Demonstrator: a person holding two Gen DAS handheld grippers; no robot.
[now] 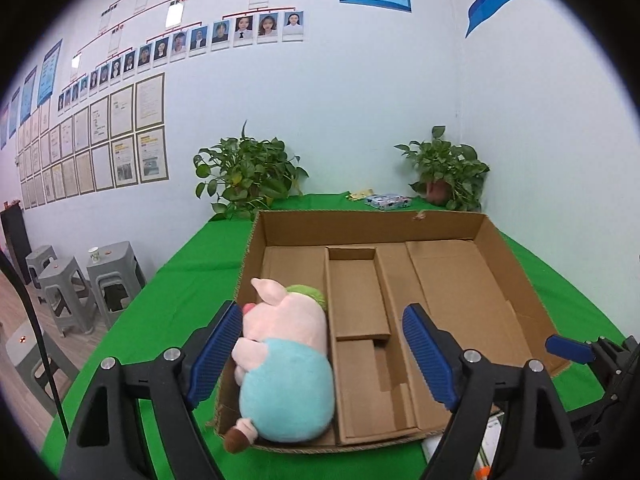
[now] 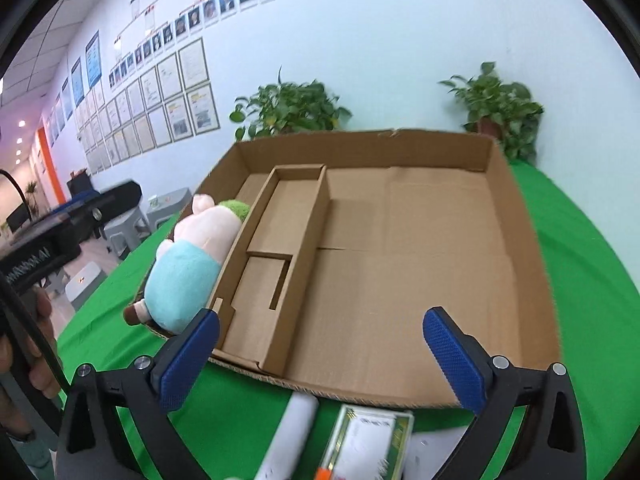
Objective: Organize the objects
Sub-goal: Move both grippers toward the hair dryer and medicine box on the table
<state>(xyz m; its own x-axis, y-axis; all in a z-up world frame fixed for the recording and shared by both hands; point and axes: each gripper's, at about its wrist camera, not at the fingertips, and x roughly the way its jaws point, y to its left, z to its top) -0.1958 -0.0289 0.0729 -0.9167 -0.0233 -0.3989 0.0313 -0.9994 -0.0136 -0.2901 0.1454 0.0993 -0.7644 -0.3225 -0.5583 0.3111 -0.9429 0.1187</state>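
Note:
A plush pig (image 1: 282, 364) with a pink head, light blue body and green cap lies in the left compartment of the open cardboard box (image 1: 516, 280). My left gripper (image 1: 324, 354) is open above the box's near left part, its left finger (image 1: 212, 354) beside the pig, not gripping it. In the right wrist view the pig (image 2: 188, 268) lies at the box's (image 2: 516, 240) left side. My right gripper (image 2: 320, 354) is open over the box's near edge. Below it lie a white roll (image 2: 292, 436) and a green-and-white small box (image 2: 368, 444).
The box stands on a green table (image 1: 192, 276). Two potted plants (image 1: 244, 172) (image 1: 444, 176) and a small packet (image 1: 386, 201) stand at the table's far end by the wall. Grey stools (image 1: 112, 280) stand on the floor at left. My right gripper's tip (image 1: 568, 348) shows at right.

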